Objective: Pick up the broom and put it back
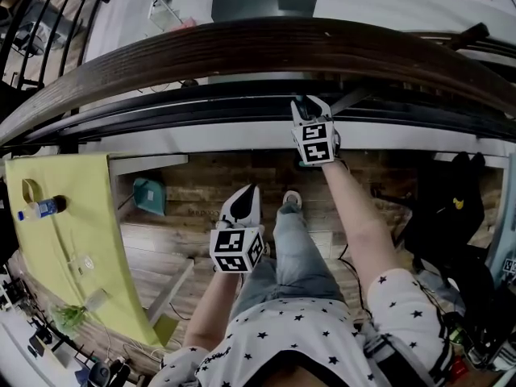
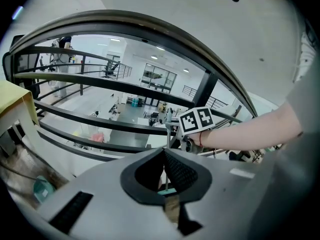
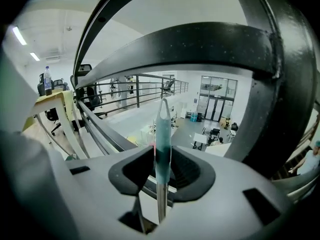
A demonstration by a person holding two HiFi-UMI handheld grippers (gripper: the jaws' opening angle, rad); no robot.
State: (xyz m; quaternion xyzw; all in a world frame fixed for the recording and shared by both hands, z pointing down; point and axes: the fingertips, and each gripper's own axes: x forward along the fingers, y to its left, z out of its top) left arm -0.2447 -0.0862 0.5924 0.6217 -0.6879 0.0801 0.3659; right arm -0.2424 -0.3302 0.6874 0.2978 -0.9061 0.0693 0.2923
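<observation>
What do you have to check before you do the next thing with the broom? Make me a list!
1. Jaws of the right gripper closed on the broom handle: ok.
2. Teal top of the handle sticks out past the jaws, so the grip is not at the very tip: ok.
3. Jaws of the left gripper together, nothing between them: ok.
4. Handle leaning on the railing: cannot tell.
5. Brush end down on the floor: cannot tell.
</observation>
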